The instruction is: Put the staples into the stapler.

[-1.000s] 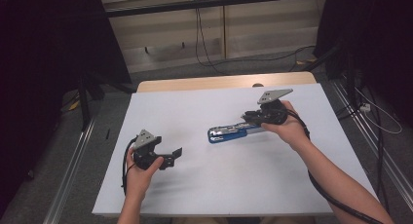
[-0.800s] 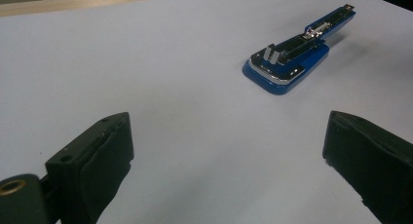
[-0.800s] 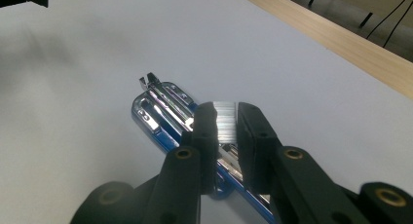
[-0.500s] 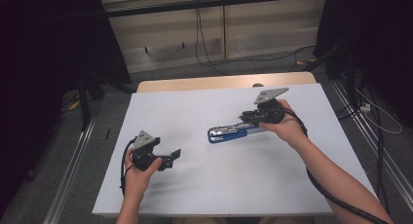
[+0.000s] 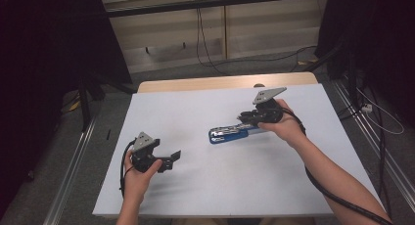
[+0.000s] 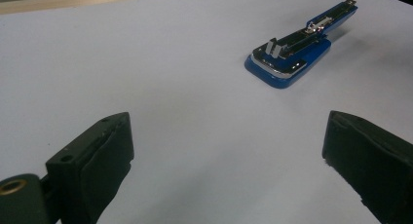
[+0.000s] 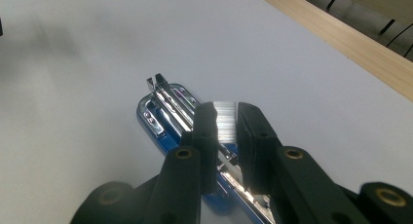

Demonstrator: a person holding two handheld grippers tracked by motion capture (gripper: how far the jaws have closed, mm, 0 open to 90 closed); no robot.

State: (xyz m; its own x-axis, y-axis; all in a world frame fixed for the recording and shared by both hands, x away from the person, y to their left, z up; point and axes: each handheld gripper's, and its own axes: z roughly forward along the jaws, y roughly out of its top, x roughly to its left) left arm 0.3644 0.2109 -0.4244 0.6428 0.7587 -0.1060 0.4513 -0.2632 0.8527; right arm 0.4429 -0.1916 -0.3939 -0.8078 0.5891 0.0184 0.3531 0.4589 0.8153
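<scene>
Staples (image 7: pixel 225 121), a silvery strip of them, sit pinched between the jaws of the right gripper (image 7: pixel 225 136), which are drawn narrow around the strip. In the right gripper view that strip hangs just above the open blue stapler (image 7: pixel 168 114), whose metal channel lies bare and points away toward the far left of the frame.

From the high view, the stapler (image 5: pixel 227 133) lies flat on the white sheet covering the counter (image 5: pixel 220 186), a little right of centre, its length running left to right. The right gripper (image 5: pixel 252 118) is at the stapler's right end, held by the person's right hand (image 5: pixel 284 127), with the grey three-cornered plate tilted upward on top. A black cable trails back along the forearm.

On the near left of the counter, the left hand (image 5: pixel 137 173) holds the left gripper (image 5: pixel 171 159) low over the sheet, well apart from the stapler. Its jaws stand wide, with nothing between them but bare white surface in the left gripper view. That view looks across the sheet to the stapler (image 6: pixel 297 51), seen open, its blue base down and the chrome magazine raised at a slant above it.

A wooden edge of the counter shows beyond the sheet at the far side.
</scene>
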